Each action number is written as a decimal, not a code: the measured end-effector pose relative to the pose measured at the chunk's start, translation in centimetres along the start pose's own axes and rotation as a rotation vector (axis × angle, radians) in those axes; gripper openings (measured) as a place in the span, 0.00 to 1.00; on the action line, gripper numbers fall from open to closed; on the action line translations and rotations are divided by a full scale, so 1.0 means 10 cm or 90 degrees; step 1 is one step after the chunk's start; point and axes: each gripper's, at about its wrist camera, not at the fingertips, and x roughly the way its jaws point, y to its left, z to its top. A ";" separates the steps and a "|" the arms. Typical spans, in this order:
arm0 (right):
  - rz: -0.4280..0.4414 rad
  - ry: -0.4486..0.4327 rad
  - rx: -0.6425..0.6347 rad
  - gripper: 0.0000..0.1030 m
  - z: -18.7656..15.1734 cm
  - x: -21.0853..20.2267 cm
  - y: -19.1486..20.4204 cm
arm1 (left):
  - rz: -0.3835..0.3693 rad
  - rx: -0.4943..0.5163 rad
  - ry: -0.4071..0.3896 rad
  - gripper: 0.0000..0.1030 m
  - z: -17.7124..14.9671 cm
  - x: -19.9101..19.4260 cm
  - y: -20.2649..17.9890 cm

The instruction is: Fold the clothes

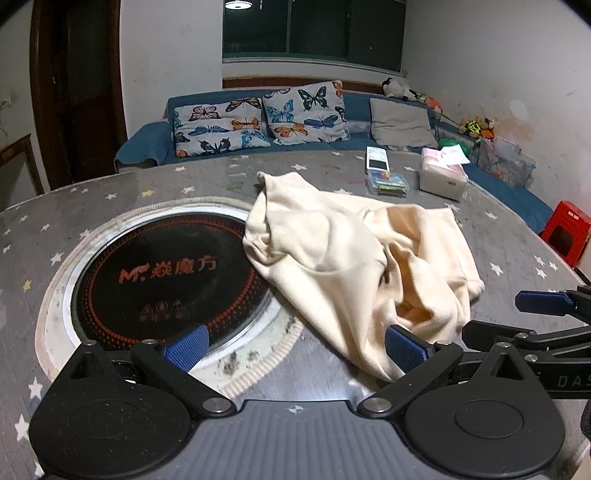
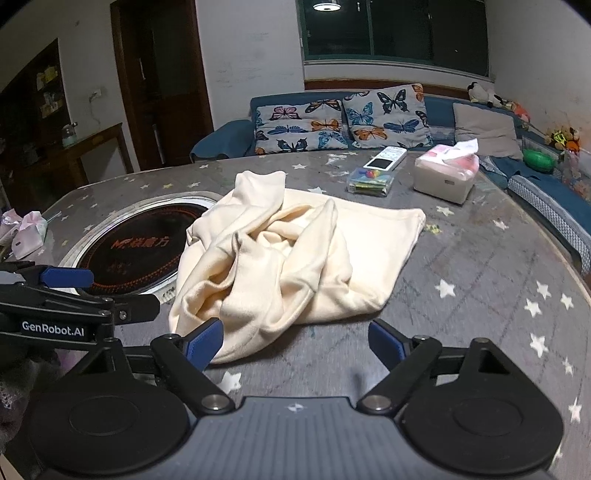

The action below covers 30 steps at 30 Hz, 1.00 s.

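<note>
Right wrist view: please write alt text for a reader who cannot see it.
A crumpled cream garment lies on a grey star-patterned table, partly over a round black cooktop. The open right claw hovers at its near edge, holding nothing. The left claw enters at left.

This is a living room in a home. A blue sofa (image 2: 225,138) with butterfly cushions (image 2: 301,127) stands under a dark window (image 2: 395,29). Soft toys (image 1: 397,88) sit on its back, and the star-patterned table (image 2: 480,280) has what seems a built-in cooktop (image 1: 166,280).
</note>
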 end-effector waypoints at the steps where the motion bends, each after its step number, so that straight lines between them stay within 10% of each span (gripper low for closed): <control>1: 0.004 0.001 -0.002 0.79 0.03 0.02 -0.01 | 0.001 -0.001 -0.002 1.00 0.02 0.01 0.01; 30: 0.020 0.082 -0.008 0.27 1.06 1.44 -0.41 | -0.017 0.019 -0.013 0.74 1.07 0.83 0.06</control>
